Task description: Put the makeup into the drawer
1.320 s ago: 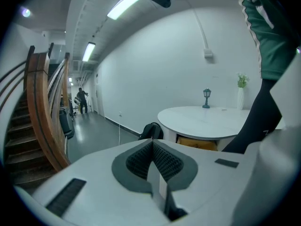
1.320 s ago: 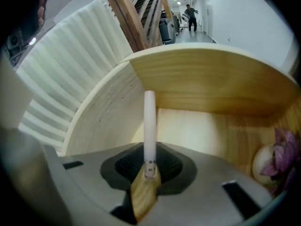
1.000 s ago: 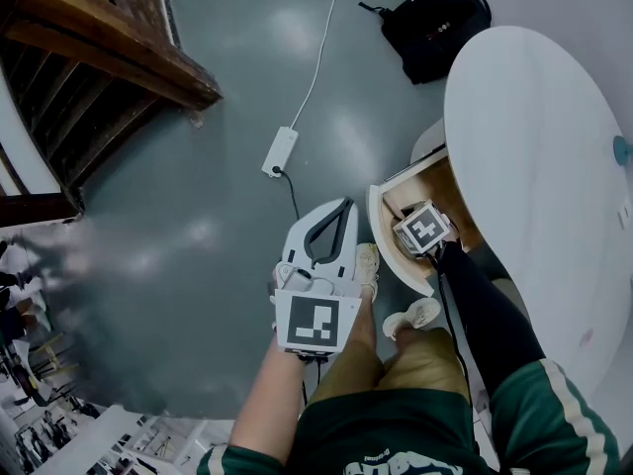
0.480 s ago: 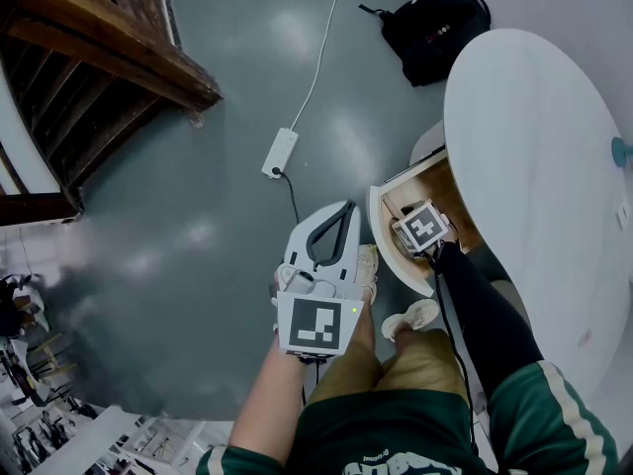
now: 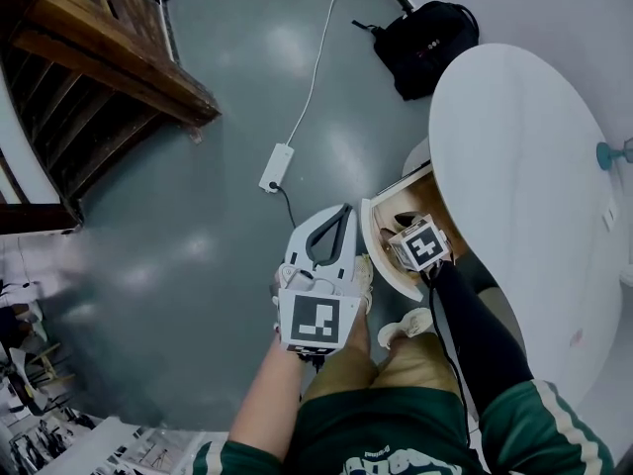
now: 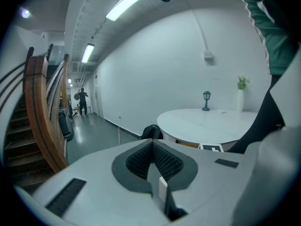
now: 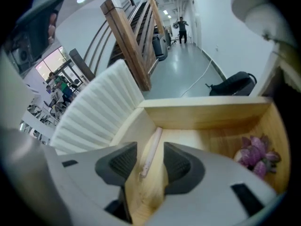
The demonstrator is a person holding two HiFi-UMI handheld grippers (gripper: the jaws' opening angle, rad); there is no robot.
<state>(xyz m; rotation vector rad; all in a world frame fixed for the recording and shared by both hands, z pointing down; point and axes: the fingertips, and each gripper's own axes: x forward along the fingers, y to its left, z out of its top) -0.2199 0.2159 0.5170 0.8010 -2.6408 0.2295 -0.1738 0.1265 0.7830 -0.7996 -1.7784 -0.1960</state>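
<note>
1. The left gripper (image 6: 153, 147) is held low over the person's knees, above the grey floor (image 5: 198, 226). Its jaws are pressed together with nothing between them.
2. Just to its right, the right gripper (image 7: 150, 163) reaches down into the open wooden drawer (image 7: 207, 114). Its jaws stand apart.
3. A slim pale makeup stick (image 7: 151, 149) lies on the drawer floor along the left wall. It sits in the gap between the right gripper's pads, with space on either side, so it is not clamped.
4. A purple flower-like bunch (image 7: 256, 157) rests in the drawer's right corner, well apart from the stick.
5. The drawer has a white ribbed front (image 7: 91, 114) and is pulled out from under the round white table (image 5: 514, 166).
6. On the far edge of the table stand a small lamp (image 6: 206, 100) and a white vase with a green sprig (image 6: 241, 95).
7. Farther out on the floor, a white power strip (image 5: 277, 166) lies on its cable.
8. A black backpack (image 5: 430, 33) lies beside the table.
9. A wooden staircase (image 5: 89, 47) rises at the left.
</note>
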